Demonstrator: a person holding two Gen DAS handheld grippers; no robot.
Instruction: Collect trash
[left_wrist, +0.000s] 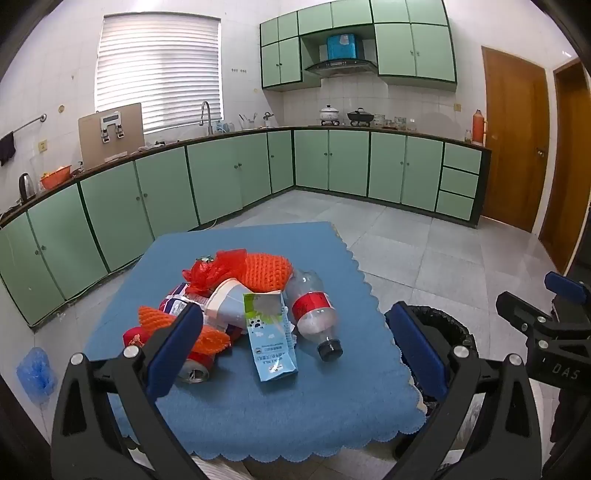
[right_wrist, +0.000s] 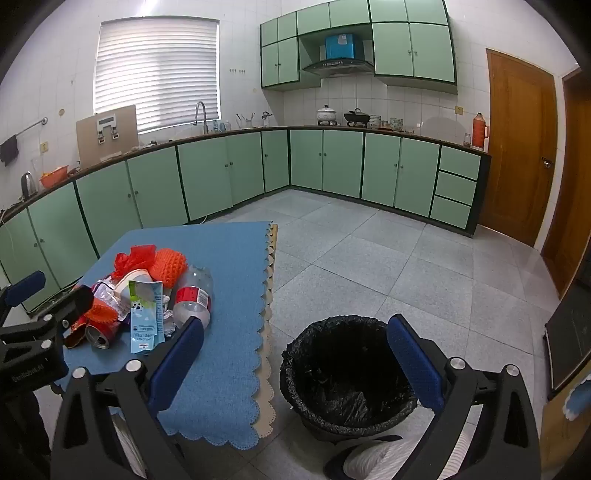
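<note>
From the left wrist, the left gripper (left_wrist: 295, 354) hangs with its jaws spread wide and nothing between them, aimed at the trash heaped in the middle of the worktop (left_wrist: 258, 406) under its blue scalloped cloth. Nearest and flattest is the blue milk carton (left_wrist: 271, 339), lying free at the front of the heap, so it looks the easiest first pick. Just beside it on the right lies the clear plastic bottle (left_wrist: 314, 314) on its side, black cap toward the camera. To the left a crushed can (left_wrist: 194, 369) points its open end forward, partly under orange foam netting (left_wrist: 207, 334); a paper cup (left_wrist: 227, 299), red plastic wrap (left_wrist: 210, 271) and a second orange net (left_wrist: 267, 271) pile up behind. The right gripper (left_wrist: 554, 314) shows at the right edge, well apart from the heap

From the right wrist, the right gripper (right_wrist: 295, 354) is likewise wide and empty, held over the floor near the bin (right_wrist: 347, 373), whose black liner is folded over the rim to catch what is dropped. The bin stands just beside the worktop edge (right_wrist: 236, 369), probably to keep each carry short. The heap sits to the left, untouched, so collecting appears not yet begun
</note>
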